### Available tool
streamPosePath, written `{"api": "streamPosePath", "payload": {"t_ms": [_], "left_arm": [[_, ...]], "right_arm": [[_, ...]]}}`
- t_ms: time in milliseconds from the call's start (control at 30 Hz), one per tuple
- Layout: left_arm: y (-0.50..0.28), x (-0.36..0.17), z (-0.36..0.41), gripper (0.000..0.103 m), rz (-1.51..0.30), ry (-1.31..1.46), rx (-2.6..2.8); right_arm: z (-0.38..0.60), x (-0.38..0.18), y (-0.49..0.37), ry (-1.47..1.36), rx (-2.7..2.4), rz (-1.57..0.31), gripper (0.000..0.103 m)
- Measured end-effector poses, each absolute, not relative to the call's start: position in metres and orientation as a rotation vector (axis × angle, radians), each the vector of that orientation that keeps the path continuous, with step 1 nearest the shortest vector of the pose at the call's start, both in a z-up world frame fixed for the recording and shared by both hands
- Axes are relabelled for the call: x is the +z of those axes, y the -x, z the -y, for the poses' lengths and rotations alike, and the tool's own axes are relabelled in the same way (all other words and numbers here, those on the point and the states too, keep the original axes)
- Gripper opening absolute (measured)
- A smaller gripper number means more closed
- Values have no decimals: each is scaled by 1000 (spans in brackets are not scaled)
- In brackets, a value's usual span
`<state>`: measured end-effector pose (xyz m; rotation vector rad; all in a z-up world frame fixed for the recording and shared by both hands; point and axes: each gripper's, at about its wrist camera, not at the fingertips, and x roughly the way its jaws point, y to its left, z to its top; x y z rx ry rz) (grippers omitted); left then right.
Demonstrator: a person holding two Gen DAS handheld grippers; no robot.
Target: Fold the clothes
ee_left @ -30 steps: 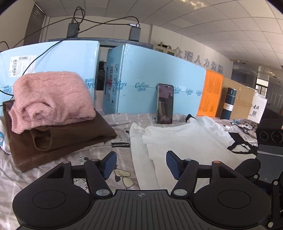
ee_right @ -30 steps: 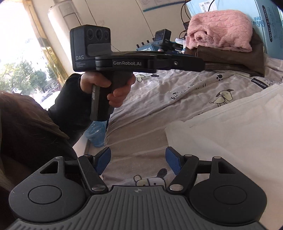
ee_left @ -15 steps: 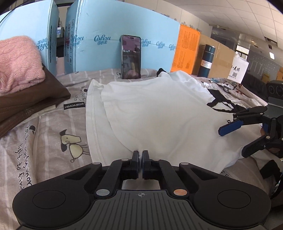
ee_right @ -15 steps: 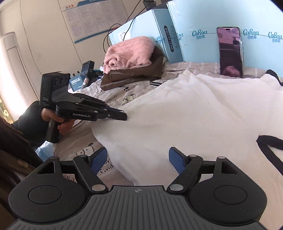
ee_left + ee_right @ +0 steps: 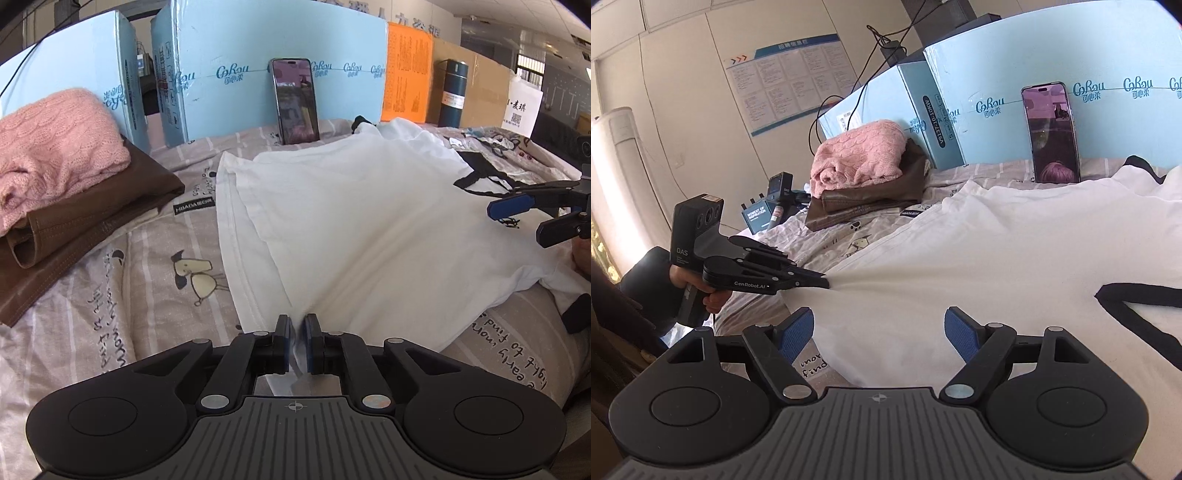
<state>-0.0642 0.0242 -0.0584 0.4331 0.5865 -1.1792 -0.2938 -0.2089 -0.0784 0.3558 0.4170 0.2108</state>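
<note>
Left wrist view showed the left gripper [image 5: 296, 341] pinching the white shirt's [image 5: 369, 229] hem at 6 o'clock, jaws easing apart, while the right gripper [image 5: 532, 218] at 3 o'clock was spreading wider, empty.

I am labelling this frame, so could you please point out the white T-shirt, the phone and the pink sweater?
white T-shirt [image 5: 351, 229], left wrist view, middle of its flat body.
phone [image 5: 1054, 133], right wrist view, centre of its screen.
pink sweater [image 5: 55, 144], left wrist view, top of the folded knit.
</note>
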Motion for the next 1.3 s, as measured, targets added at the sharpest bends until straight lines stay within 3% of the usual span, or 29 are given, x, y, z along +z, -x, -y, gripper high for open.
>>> {"api": "streamPosePath", "payload": {"t_ms": [67, 133, 200, 333, 533, 567, 633, 767, 933, 1100, 1233, 1300], "left_arm": [[56, -44, -18, 41, -531, -403, -1170], [38, -34, 3, 58, -500, -374, -1154], [15, -30, 32, 58, -488, -358, -1142], [-37, -40, 94, 54, -521, -321, -1135], [-72, -71, 163, 38, -570, -417, -1111], [-73, -75, 167, 23, -577, -425, -1108], [-76, -83, 175, 4, -590, -442, -1103], [-66, -82, 181, 2, -412, -549, -1037], [-69, -97, 189, 3, -366, -635, -1037], [-64, -88, 187, 23, -274, -684, -986], [-57, -66, 169, 57, -235, -640, -955], [-54, -54, 152, 58, -287, -570, -986]], "right_arm": [[215, -78, 300, -381, 194, -372, 79], [222, -80, 301, -411, 170, -347, 81], [229, -82, 301, -438, 139, -331, 82], [234, -84, 302, -458, 102, -318, 83], [237, -87, 303, -468, 74, -308, 84], [238, -87, 303, -469, 72, -308, 84], [239, -87, 305, -470, 66, -309, 84], [241, -88, 304, -477, 64, -310, 84], [242, -89, 304, -478, 60, -313, 84], [242, -90, 305, -480, 56, -321, 84], [242, -89, 305, -477, 54, -319, 85], [241, -89, 305, -473, 54, -320, 85]]}}
